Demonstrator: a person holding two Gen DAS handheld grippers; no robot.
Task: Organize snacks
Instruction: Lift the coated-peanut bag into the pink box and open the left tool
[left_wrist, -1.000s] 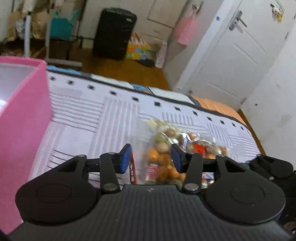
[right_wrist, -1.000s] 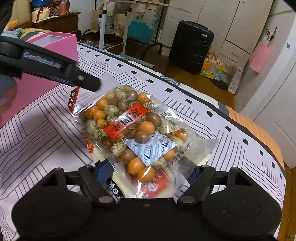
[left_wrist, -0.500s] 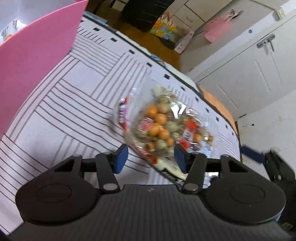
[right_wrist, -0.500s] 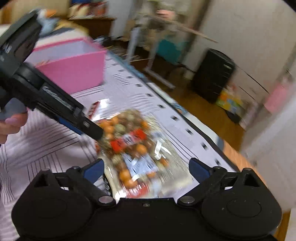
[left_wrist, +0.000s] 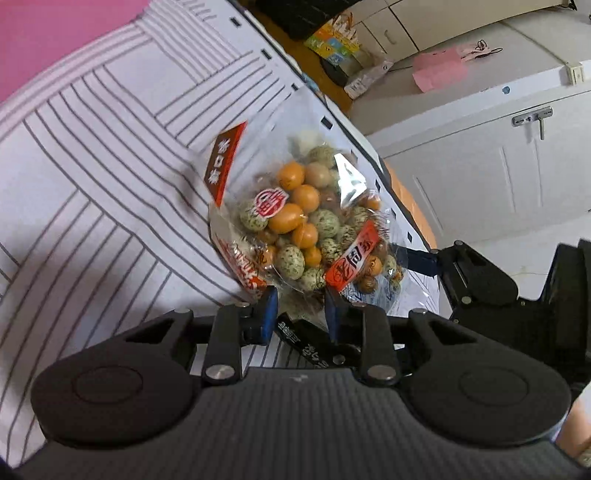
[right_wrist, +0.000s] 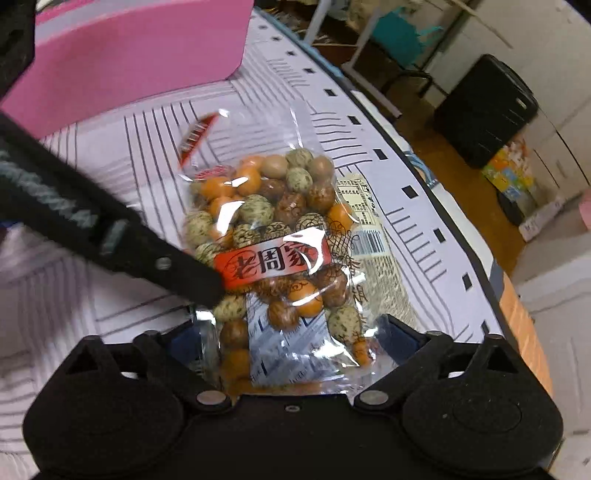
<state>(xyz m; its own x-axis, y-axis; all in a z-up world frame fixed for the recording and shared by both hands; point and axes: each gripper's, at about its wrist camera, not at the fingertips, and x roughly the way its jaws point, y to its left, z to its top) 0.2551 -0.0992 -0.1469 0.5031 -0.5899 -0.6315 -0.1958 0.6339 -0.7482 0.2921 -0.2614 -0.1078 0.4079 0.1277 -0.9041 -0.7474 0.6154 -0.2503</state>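
A clear snack bag (left_wrist: 303, 221) of orange, brown and speckled coated nuts with a red label lies on the striped table cloth (left_wrist: 92, 177). It also shows in the right wrist view (right_wrist: 280, 254). My left gripper (left_wrist: 300, 314) has its blue pads around the bag's near side edge, jaws narrowed on it. My right gripper (right_wrist: 291, 343) is open wide, its fingers on either side of the bag's near end. The left gripper's finger (right_wrist: 110, 236) crosses the right wrist view and touches the bag's left side.
A pink box (right_wrist: 122, 51) stands on the cloth beyond the bag at the far left. The table edge (right_wrist: 461, 236) runs along the right. Beyond it are a black suitcase (right_wrist: 484, 110), cabinets and a white door (left_wrist: 498, 158).
My left gripper has swung in and narrowed its jaws onto the bag's side. My right gripper has come closer, so the bag's end now lies between its open fingers.
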